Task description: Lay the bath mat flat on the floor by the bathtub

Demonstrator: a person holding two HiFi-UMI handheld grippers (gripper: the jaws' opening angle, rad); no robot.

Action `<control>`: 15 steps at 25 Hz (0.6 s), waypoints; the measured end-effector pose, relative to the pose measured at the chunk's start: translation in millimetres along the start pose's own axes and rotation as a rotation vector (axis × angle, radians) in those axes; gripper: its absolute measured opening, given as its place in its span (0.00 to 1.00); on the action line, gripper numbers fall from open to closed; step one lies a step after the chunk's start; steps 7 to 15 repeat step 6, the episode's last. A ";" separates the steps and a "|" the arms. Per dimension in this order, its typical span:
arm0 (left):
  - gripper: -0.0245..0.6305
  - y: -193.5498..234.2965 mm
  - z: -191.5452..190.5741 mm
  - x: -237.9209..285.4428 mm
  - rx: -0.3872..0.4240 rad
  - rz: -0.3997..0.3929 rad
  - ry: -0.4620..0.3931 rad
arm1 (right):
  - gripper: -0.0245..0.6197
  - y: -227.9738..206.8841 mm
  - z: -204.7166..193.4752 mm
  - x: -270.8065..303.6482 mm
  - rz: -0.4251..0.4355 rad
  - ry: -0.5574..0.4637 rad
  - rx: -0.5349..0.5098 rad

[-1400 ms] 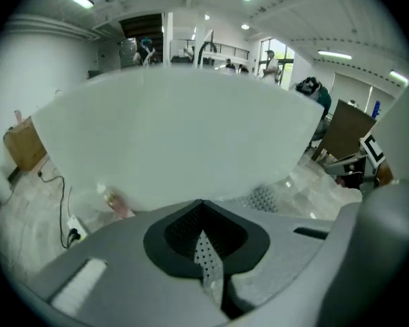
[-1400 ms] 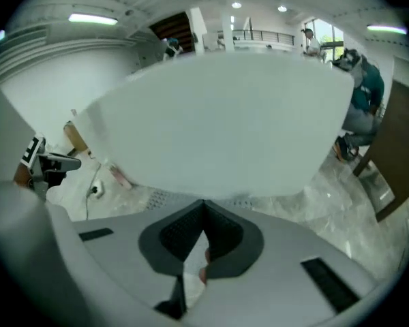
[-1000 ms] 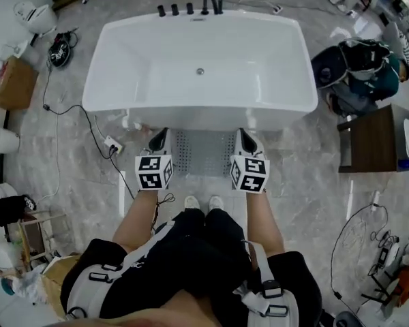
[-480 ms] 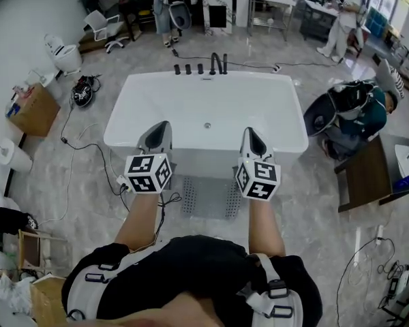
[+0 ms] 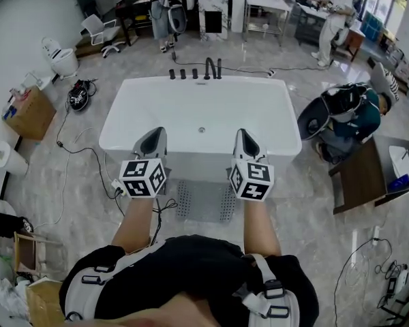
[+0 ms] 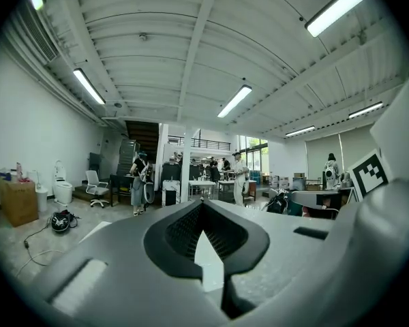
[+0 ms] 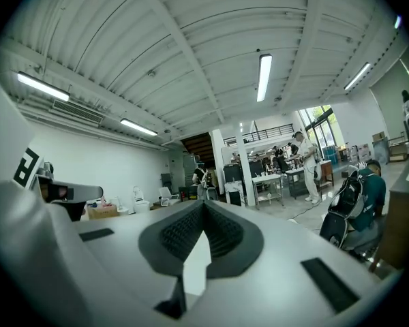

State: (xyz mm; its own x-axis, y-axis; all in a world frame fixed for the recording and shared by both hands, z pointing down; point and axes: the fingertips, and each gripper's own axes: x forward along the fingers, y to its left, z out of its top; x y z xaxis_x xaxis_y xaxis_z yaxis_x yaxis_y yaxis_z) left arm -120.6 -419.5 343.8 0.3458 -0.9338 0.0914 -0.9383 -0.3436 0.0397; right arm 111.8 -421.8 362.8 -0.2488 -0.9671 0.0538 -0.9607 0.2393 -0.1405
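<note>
Bath mat [image 5: 204, 201] flat on floor, just beside bathtub [image 5: 201, 107]; cable [image 5: 82, 152] to its left, crouching person [image 5: 351, 114] at right. Left gripper [image 5: 153, 134] & right gripper [image 5: 240, 135]: jaws pressed together, empty. Mat in head view only; gripper views show ceiling.

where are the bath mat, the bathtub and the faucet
bath mat [image 5: 203, 201], head view, its grey middle
bathtub [image 5: 201, 104], head view, bare basin floor
faucet [image 5: 213, 67], head view, black spout

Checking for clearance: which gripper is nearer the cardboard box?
Left. The left gripper hangs by the bathtub's near rim, the cardboard box off to its left; the right gripper sits farther right.
</note>
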 end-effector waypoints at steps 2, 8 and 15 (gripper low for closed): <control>0.04 -5.4 -0.5 0.4 0.009 -0.004 -0.002 | 0.05 -3.7 -1.6 -2.7 -0.002 -0.003 0.005; 0.04 -15.5 -2.8 -1.4 0.034 -0.011 -0.003 | 0.05 -10.4 -4.8 -10.1 -0.008 -0.002 0.019; 0.04 -15.5 -2.8 -1.4 0.034 -0.011 -0.003 | 0.05 -10.4 -4.8 -10.1 -0.008 -0.002 0.019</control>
